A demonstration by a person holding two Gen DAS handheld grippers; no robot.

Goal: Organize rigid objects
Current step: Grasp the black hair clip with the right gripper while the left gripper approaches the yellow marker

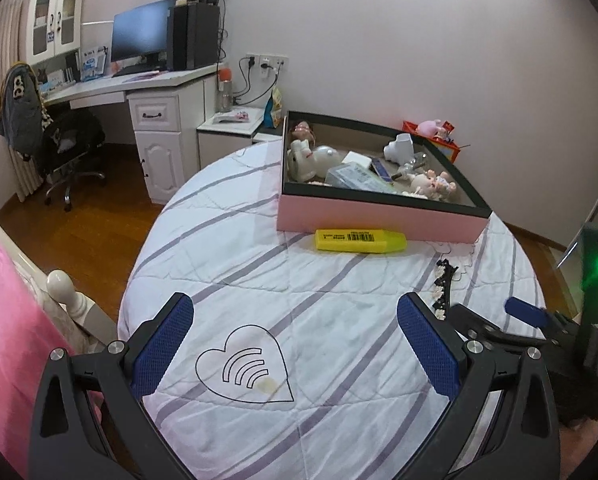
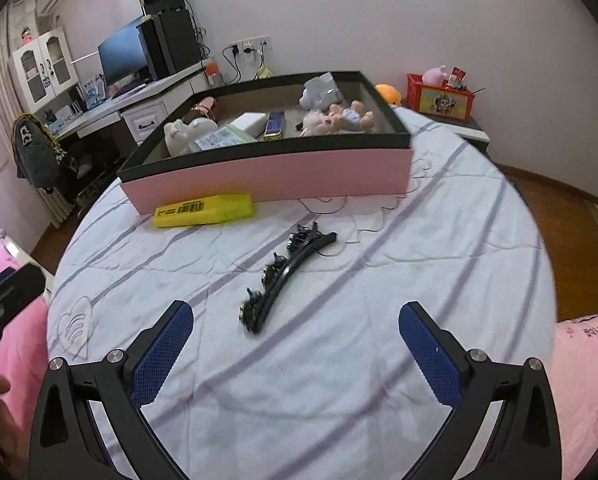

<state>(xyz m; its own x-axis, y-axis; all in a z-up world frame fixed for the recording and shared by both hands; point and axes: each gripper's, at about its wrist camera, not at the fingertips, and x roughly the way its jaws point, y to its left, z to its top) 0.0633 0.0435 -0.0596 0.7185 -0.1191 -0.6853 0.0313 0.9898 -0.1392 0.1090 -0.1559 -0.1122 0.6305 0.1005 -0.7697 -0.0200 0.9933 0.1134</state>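
Both grippers hover over the striped bed (image 2: 379,280) with fingers spread wide and nothing between them: the left gripper (image 1: 295,344) above a heart print, the right gripper (image 2: 295,344) just short of a black hair clip (image 2: 287,276) lying on the quilt. A yellow highlighter (image 2: 205,210) lies against the front wall of the pink box (image 2: 267,178), which holds dolls, a small white box and other trinkets.
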